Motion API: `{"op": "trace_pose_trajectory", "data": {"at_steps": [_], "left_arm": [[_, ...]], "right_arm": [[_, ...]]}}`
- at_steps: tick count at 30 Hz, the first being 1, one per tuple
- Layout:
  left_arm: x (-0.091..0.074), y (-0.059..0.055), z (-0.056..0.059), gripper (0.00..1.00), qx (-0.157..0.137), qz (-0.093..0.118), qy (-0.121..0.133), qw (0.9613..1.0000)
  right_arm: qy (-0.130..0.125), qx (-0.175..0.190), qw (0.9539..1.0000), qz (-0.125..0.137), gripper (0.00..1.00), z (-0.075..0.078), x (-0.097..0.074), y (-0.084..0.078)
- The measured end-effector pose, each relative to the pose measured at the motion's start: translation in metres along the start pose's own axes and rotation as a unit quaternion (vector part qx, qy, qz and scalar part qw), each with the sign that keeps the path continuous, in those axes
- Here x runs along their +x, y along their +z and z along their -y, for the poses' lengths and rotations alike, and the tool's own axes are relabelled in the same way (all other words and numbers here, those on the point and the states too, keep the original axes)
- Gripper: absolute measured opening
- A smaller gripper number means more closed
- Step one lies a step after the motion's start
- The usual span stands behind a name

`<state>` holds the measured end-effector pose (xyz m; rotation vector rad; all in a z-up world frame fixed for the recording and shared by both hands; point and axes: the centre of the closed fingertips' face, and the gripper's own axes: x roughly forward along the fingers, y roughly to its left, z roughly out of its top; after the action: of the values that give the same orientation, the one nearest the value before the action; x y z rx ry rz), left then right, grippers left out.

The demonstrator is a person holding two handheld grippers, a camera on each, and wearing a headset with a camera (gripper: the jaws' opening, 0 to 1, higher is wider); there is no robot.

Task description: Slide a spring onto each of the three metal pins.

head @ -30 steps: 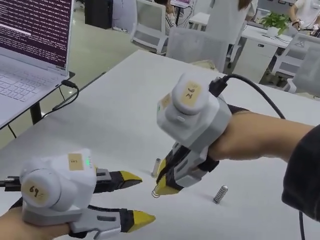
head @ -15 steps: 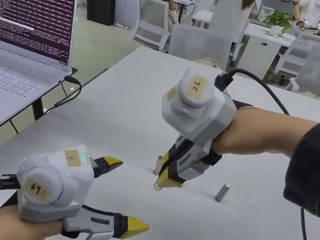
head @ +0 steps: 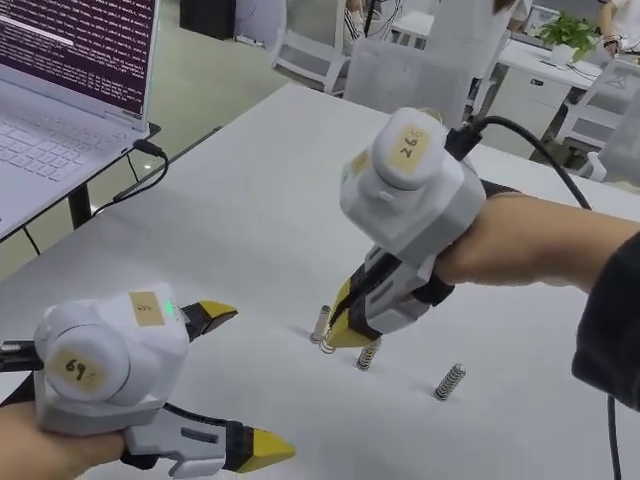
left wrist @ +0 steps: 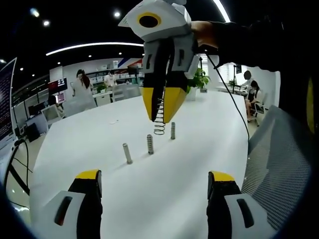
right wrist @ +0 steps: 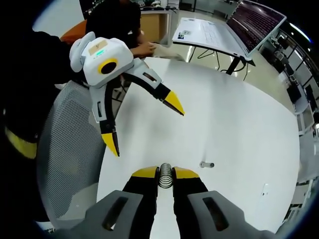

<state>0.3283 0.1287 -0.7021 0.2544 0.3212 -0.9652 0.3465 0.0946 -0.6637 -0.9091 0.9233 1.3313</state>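
My right gripper (head: 338, 340) is shut on a small wire spring (head: 327, 346), which it holds upright just above the white table (head: 230, 230). The spring (right wrist: 165, 175) sits clamped between the yellow tips in the right gripper view. A bare metal pin (head: 320, 323) stands right beside the held spring. Two more pins, each with a spring on it (head: 368, 354) (head: 450, 381), stand to the right. In the left gripper view the held spring (left wrist: 159, 117) hangs above the row: the bare pin (left wrist: 127, 153) and the two sprung pins (left wrist: 150, 144) (left wrist: 173, 130). My left gripper (head: 240, 380) is open and holds nothing, near the front left.
An open laptop (head: 60, 90) with a cable sits on a stand at the far left. Office chairs (head: 400, 70) and desks with a potted plant (head: 570, 30) lie beyond the table's far edge. A mesh chair back (right wrist: 70, 149) stands beside the table.
My right gripper has lifted the spring and carried it a little right, next to the bare pin. A sprung pin that the gripper hid now shows. The left gripper's jaws stand wider.
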Motion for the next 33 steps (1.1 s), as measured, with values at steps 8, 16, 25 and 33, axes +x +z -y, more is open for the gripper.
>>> {"op": "trace_pose_trajectory", "data": {"at_steps": [8, 16, 25, 33], "left_arm": [[0.000, -0.006, -0.001, 0.83, 0.003, -0.005, -0.003, 1.0000], [0.002, -0.011, 0.000, 0.81, 0.010, -0.015, -0.006, 0.9998], [0.004, -0.017, -0.001, 0.80, 0.008, -0.021, -0.007, 0.9997], [0.004, -0.020, -0.002, 0.78, 0.005, -0.024, -0.007, 0.9997]], "right_arm": [[-0.016, 0.009, 0.9998, -0.006, 0.08, 0.027, 0.001, -0.002], [-0.031, 0.014, 0.9992, -0.020, 0.08, 0.056, 0.010, -0.007], [-0.034, 0.028, 0.9986, -0.028, 0.08, 0.085, 0.023, -0.013], [-0.024, 0.029, 0.9983, -0.043, 0.08, 0.093, 0.039, -0.016]]}}
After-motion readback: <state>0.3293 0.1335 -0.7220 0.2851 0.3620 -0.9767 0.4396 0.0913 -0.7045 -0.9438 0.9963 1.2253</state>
